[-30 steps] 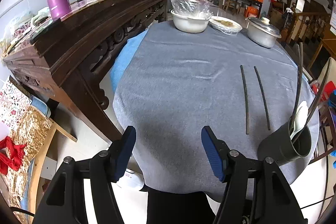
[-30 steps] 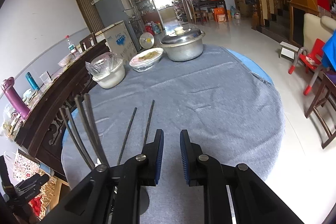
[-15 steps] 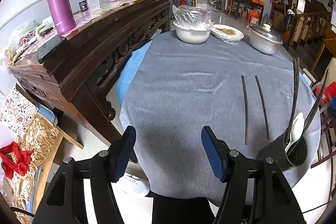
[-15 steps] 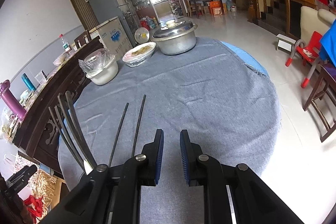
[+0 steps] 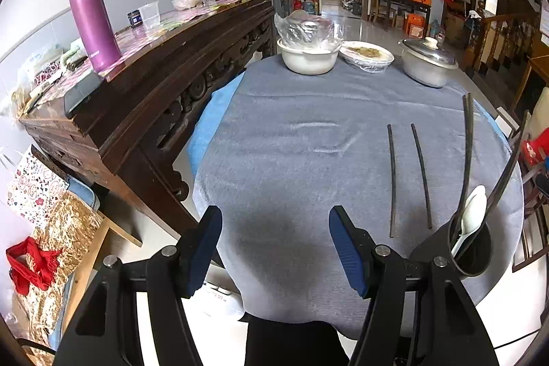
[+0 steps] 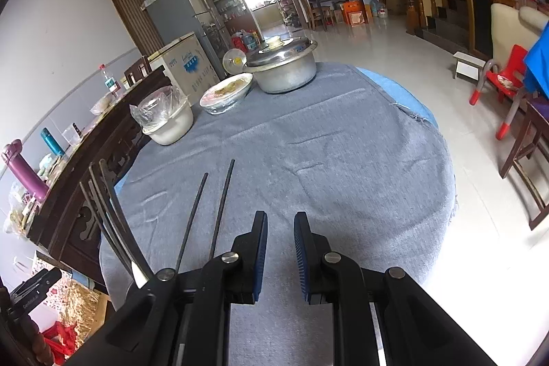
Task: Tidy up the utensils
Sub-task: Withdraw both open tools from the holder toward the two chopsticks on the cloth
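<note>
Round table under a grey cloth (image 5: pixel 291 160), blue cloth edge showing beneath it on the left. Left gripper (image 5: pixel 274 239) hovers over the near edge of the table, jaws wide apart, nothing between the blue pads. Right gripper (image 6: pixel 280 249) also over the cloth, jaws narrow with a slim gap, pads not touching anything, nothing held.

Two loose dark chopsticks (image 5: pixel 408 177) lie flat on the cloth, side by side, slightly apart, pointing away from the cameras. In the right wrist view the same pair (image 6: pixel 206 215) sits just left of the right gripper's left finger, near ends hidden behind the gripper body.

Dark utensil holder (image 5: pixel 470 249) stands at the table's near right edge, just beside the loose pair. Inside: a white spoon (image 5: pixel 471 215) leaning on the rim and several dark chopsticks (image 5: pixel 466 160) sticking up, tilted. The right wrist view shows those upright sticks (image 6: pixel 109 208) at left; the holder itself is mostly hidden behind the gripper, so count is unclear, maybe four or five.

Far side of table: white bowl (image 5: pixel 307 57) with a plastic bag in it, a film-covered dish (image 5: pixel 367 55) of food, a lidded metal pot (image 5: pixel 427 62), in a row, well apart from the utensils. Dark carved wooden sideboard (image 5: pixel 154 84) stands left of the table, purple flask (image 5: pixel 92 19) upright on top.
</note>
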Demonstrator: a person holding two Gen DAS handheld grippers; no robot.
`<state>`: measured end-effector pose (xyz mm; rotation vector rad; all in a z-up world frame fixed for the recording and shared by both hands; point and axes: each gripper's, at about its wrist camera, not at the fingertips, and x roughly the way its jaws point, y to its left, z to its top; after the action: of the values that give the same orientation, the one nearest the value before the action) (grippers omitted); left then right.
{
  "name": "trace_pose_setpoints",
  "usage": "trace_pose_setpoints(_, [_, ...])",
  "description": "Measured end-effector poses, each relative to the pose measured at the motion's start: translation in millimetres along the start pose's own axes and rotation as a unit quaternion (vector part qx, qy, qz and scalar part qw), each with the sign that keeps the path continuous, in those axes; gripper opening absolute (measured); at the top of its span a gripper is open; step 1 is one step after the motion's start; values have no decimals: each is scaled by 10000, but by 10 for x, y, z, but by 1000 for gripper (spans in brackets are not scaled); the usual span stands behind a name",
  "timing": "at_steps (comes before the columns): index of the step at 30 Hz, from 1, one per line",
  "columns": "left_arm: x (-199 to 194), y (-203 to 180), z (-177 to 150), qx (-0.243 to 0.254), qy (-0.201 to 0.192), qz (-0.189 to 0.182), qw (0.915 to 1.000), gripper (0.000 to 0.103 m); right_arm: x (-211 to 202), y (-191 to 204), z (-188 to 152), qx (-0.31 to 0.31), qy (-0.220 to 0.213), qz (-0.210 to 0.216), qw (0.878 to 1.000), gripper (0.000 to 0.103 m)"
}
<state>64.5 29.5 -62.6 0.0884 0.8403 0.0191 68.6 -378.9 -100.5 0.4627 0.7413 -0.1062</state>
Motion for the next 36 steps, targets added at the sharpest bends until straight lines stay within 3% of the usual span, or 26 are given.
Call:
trace_pose_setpoints(17, [-126, -307, 39, 313, -81, 2, 9995, 66, -137, -306, 10, 322, -162, 160, 9992, 18])
trace_pose_setpoints(36, [247, 8, -76, -100, 218, -138, 9996, 66, 155, 255, 239, -194, 21, 222, 9996, 18])
